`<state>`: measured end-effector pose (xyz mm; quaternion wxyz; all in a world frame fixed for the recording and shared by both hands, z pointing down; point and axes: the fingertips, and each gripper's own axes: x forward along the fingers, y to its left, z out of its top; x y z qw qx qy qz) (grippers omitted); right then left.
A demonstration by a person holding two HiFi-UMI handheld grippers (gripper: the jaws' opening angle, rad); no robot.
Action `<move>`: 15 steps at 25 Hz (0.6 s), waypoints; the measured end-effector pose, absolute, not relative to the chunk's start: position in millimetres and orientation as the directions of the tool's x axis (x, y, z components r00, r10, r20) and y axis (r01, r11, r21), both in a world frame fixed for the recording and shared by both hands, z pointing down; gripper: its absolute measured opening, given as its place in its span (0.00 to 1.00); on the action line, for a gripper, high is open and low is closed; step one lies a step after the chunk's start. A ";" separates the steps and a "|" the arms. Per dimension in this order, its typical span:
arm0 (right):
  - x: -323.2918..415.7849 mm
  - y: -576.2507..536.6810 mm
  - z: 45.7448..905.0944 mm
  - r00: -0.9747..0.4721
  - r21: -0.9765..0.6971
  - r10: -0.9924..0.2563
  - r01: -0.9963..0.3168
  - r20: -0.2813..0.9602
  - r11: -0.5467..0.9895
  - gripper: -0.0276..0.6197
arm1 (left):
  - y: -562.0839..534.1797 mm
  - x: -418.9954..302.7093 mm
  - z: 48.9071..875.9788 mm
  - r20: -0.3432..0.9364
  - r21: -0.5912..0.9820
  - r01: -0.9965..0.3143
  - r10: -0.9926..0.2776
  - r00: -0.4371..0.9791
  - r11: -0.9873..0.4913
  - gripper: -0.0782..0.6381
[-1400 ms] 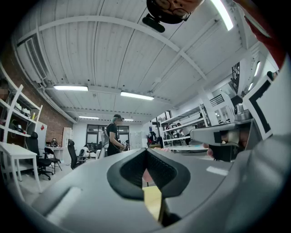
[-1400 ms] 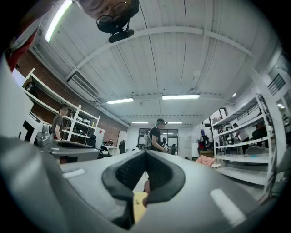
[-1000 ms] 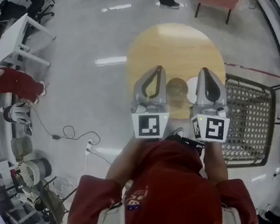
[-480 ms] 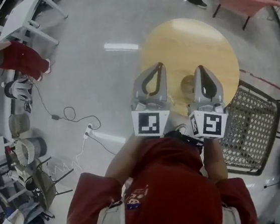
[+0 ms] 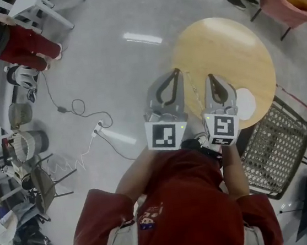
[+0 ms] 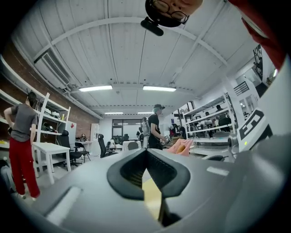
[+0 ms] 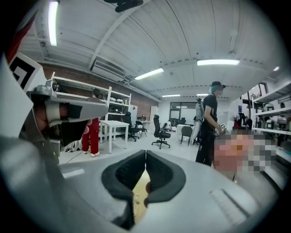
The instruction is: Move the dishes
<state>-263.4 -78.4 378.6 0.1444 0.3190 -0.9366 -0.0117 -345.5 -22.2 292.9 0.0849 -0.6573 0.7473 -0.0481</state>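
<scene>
Two tools (image 5: 176, 73) (image 5: 210, 76), one round table (image 5: 223, 55), one white plate (image 5: 246, 104), one mesh chair (image 5: 273, 149)

No writing, label or number can be read anywhere.

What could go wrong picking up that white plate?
The white plate sits near the edge of the round table, beside the mesh chair; a clumsy nudge might push it off.
The left gripper and right gripper are both shut, so unless they open first they'd just bump it.
A cable lies on the floor; feet could catch it.
</scene>
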 end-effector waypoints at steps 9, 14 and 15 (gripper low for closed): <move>-284.3 -68.8 450.2 -0.726 0.080 -0.511 -0.539 0.460 0.838 0.11 | -22.2 -361.0 309.6 -0.020 -0.172 -0.977 -0.992 -0.127 0.129 0.12; -287.3 -59.1 495.9 -0.673 0.046 -0.444 -0.521 0.592 0.852 0.15 | -20.0 -366.1 319.1 0.006 -0.172 -0.978 -0.992 -0.123 0.120 0.12; -288.2 -57.9 504.3 -0.662 0.035 -0.425 -0.516 0.617 0.856 0.17 | -21.2 -367.3 320.2 0.013 -0.169 -0.979 -0.992 -0.122 0.118 0.12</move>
